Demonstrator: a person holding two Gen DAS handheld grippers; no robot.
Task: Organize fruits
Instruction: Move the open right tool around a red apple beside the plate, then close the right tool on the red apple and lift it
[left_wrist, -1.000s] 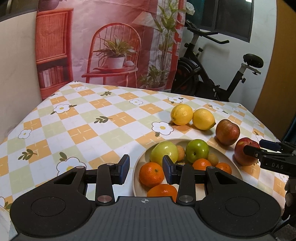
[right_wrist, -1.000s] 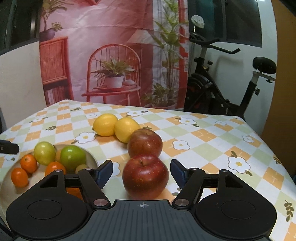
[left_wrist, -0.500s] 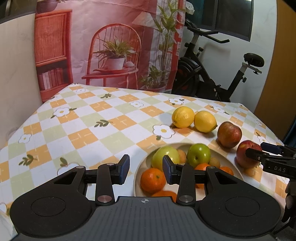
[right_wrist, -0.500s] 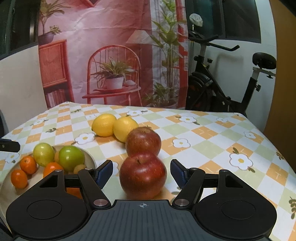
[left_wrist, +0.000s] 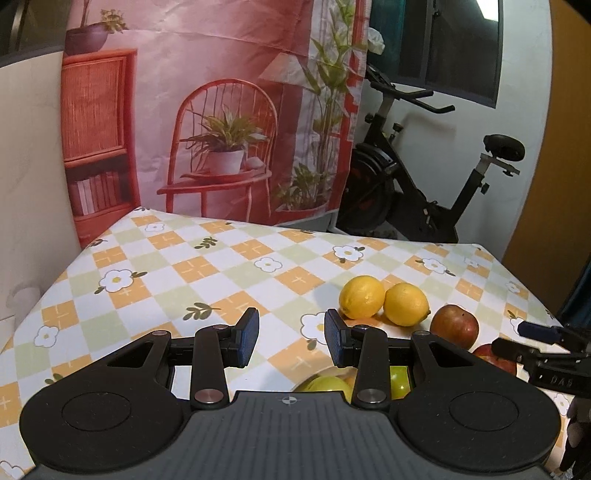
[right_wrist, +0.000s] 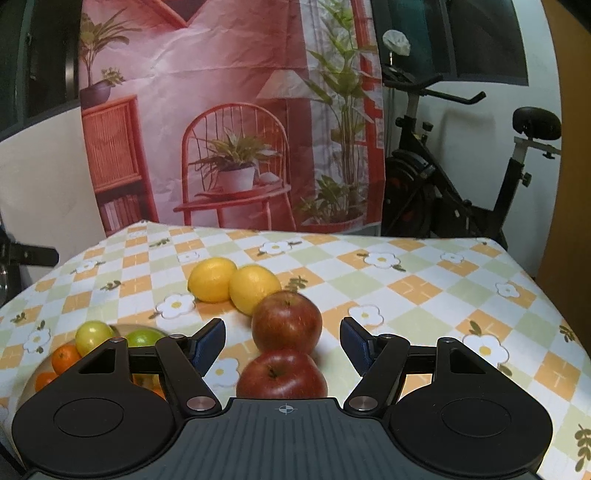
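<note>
Round beige plate (right_wrist: 26, 384), lower left: green apples, oranges in. Bench: two yellow lemons (right_wrist: 212, 279), two red apples (right_wrist: 286, 321) outstanding. Both jaws apart, empty.

Wide stretch of bare checkered tablecloth (left_wrist: 192, 266) at far left and centre, open for passage. To the right, two lemons (right_wrist: 232, 284) touching side by side, blocking the middle. Just in front of them, far red apple (right_wrist: 286, 321), then near red apple (right_wrist: 282, 376) touching it, forming a line of fruit. Near apple sitting between the spread fingers of the right gripper (right_wrist: 282, 345), gaps on both sides. Plate (right_wrist: 37, 373) crowded with green apples and oranges at near left. Open cloth right of the apples. Exercise bike (right_wrist: 461, 173) beyond the far table edge.
</note>
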